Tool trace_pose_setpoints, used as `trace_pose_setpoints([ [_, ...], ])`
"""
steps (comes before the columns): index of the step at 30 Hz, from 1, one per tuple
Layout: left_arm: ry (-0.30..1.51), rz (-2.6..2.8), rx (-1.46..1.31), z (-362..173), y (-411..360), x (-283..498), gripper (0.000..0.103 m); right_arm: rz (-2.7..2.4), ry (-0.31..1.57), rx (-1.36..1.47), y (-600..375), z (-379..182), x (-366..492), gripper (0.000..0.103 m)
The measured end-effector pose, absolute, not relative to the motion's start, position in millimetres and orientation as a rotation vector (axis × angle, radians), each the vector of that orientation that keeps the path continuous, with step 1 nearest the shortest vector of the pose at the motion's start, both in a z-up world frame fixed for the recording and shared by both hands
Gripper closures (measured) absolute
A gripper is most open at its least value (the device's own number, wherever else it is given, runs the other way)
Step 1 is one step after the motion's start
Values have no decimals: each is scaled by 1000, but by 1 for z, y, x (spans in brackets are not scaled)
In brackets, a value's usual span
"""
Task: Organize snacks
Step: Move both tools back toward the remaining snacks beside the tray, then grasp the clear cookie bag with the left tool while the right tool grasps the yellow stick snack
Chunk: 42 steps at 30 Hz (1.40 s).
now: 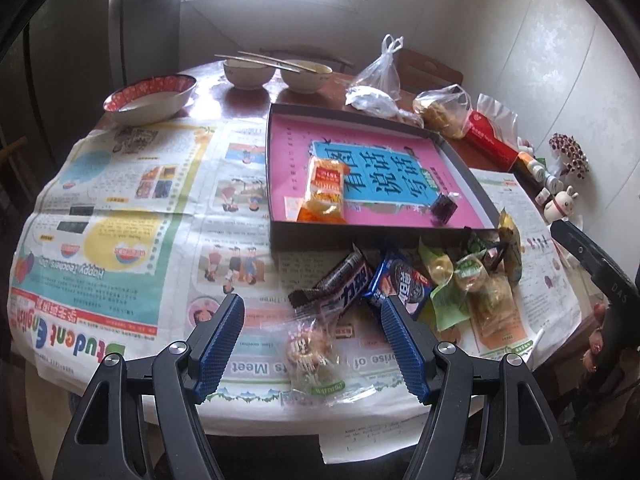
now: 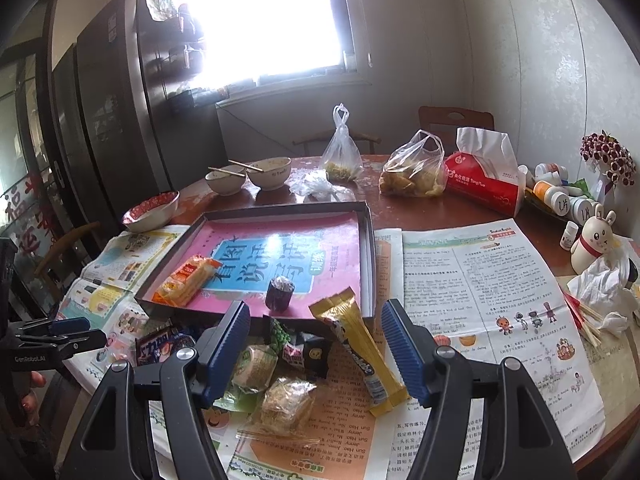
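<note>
- blue-padded left hand-held gripper (image 1: pixel 312 312): spread wide, empty, above clear cookie pack (image 1: pixel 310 354)
- right hand-held gripper (image 2: pixel 316 320): spread wide, empty, over snack pile (image 2: pixel 276 368) beside tray (image 2: pixel 370 248)

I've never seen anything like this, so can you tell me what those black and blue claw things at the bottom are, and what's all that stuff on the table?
Those claws are grabbing tools. A person holds one in each hand, and each has a little camera looking forward along its two fingers. One picture comes from the left gripper, the other from the right gripper. Both are open and hold nothing.

The table is covered with newspaper. On it sits a shallow box tray with a pink and blue bottom. Inside lie an orange cracker pack and a small dark wrapped sweet.

In front of the tray is a pile of snacks waiting to be sorted, such as a blue cookie pack and a long gold packet. The left gripper hovers over a clear-wrapped snack.
</note>
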State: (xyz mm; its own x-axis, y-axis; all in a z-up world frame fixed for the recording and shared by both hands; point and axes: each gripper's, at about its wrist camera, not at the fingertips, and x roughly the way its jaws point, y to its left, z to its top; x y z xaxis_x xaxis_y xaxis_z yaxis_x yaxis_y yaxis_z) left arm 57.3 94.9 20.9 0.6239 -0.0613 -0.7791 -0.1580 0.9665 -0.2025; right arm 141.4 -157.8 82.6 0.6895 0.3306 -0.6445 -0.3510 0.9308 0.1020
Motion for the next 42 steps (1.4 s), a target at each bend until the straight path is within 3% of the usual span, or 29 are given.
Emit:
trace_pose_setpoints([
  [31,1026,40,-256,-21,83,59,30,285,821,-202,-172,22,164,35],
  [42,1042,59,-226,-31,77,64,30,277,845,-222,-169,6,181,51],
])
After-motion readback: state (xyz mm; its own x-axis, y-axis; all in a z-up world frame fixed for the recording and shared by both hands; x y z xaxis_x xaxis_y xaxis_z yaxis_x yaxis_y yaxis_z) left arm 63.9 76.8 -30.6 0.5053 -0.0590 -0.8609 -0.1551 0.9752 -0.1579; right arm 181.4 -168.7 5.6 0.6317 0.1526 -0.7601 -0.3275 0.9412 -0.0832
